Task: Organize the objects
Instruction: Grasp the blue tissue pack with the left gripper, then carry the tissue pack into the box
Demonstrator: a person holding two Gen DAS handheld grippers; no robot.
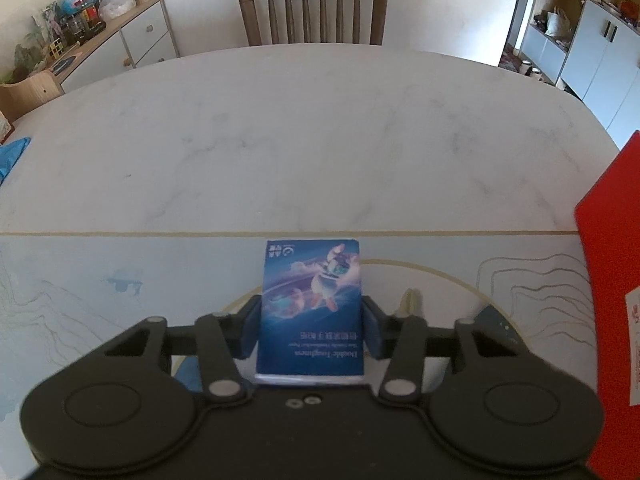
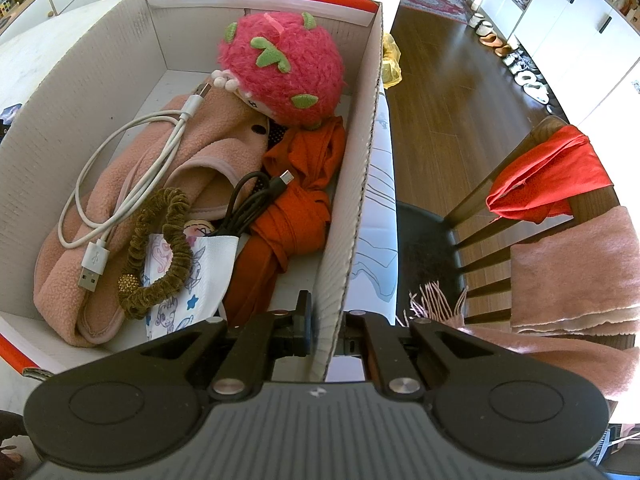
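The left gripper (image 1: 311,330) is clamped on a blue tissue pack (image 1: 311,308), which stands upright between its fingers above the pale blue mat (image 1: 100,300). The right gripper (image 2: 332,328) pinches the right wall of the cardboard box (image 2: 352,208); inside, left of the fingers, lie a pink plush toy (image 2: 284,68), white cable (image 2: 120,168) and orange cloth (image 2: 296,208).
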